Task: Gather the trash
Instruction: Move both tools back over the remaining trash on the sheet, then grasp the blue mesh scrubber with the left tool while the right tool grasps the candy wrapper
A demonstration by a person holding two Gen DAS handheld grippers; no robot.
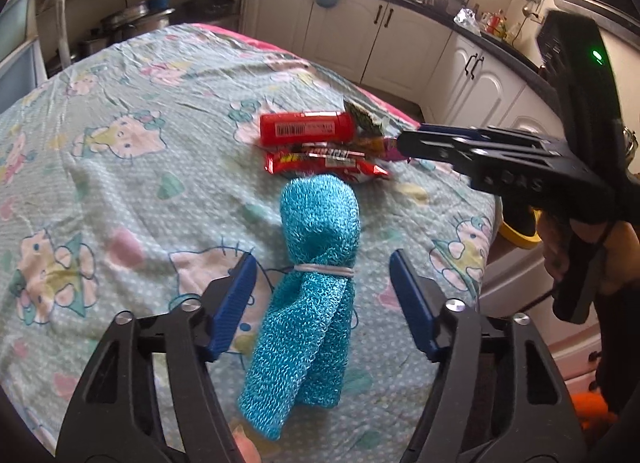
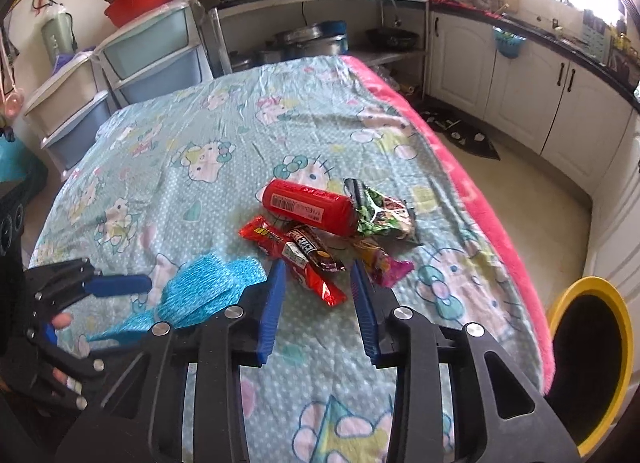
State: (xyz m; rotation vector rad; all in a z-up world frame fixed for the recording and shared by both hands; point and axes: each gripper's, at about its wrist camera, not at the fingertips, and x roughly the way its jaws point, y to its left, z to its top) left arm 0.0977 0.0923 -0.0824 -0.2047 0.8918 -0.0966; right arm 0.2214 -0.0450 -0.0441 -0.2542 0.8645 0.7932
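Blue-padded left gripper tilts down, straddling teal cloth.

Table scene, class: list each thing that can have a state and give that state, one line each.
Left gripper: open, astride the blue mesh cloth.
Right gripper: open, over the wrappers.
Blue mesh cloth: rolled, tied with a band.
Red tube: lying on its side.
Red wrapper: lying flat.
Green packet: torn open, crumpled.
Yellow bin: open.
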